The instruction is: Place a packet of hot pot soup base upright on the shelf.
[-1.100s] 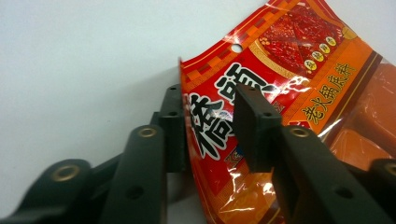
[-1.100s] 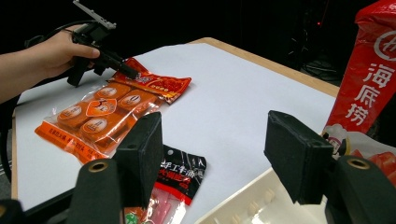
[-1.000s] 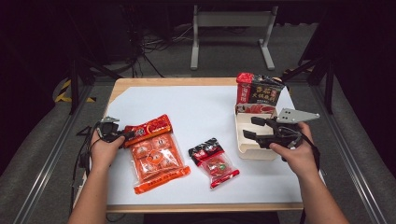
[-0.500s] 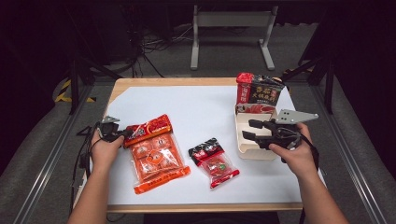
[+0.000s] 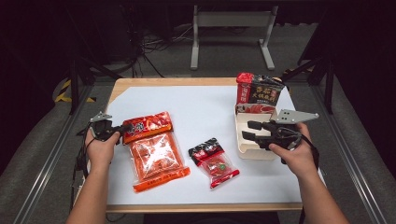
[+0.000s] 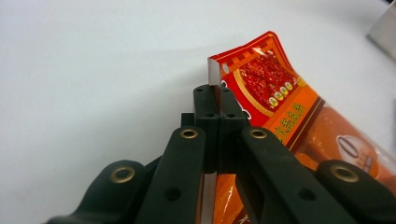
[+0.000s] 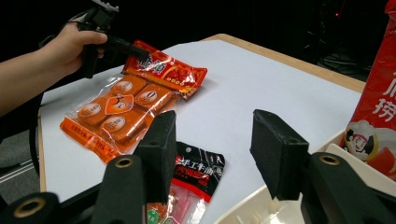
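Dark studio; white tabletop (image 5: 201,107) with wooden edge. Large orange packet (image 5: 153,149) lies flat at the tabletop's left side: clear film over four blocks, red printed header. Judged soft, slippery film with some weight; the sealed header is the sound hold. Left tool (image 6: 215,100) is clamped on that header's corner. Right tool (image 5: 251,130), jaws wide and empty, hovers over a cream tray (image 5: 243,142). Small red-black sachet (image 5: 213,161) lies between packet and tray.
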Action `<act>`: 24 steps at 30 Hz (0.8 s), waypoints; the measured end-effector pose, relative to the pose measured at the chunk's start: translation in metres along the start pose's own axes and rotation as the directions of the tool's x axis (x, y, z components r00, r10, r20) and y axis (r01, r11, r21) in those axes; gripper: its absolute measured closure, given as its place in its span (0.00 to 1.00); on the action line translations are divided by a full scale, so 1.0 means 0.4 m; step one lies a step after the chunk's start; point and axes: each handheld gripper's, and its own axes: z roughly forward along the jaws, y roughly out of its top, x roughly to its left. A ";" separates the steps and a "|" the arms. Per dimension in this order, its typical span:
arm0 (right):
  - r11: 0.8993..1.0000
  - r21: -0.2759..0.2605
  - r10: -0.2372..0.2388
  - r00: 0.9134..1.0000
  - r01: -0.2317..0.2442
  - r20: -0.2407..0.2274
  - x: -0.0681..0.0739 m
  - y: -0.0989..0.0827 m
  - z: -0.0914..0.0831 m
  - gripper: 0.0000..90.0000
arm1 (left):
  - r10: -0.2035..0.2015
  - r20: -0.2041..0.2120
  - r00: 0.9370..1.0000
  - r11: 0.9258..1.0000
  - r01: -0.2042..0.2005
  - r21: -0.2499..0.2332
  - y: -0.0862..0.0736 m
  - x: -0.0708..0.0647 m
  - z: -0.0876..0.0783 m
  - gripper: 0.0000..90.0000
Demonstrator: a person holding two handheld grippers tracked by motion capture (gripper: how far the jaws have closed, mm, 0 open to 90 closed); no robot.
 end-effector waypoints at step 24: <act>0.999 0.011 -0.032 0.999 0.032 -0.031 0.035 0.061 0.027 0.53 | 0.097 0.104 0.990 0.969 -0.070 -0.237 0.085 -0.128 -0.135 1.00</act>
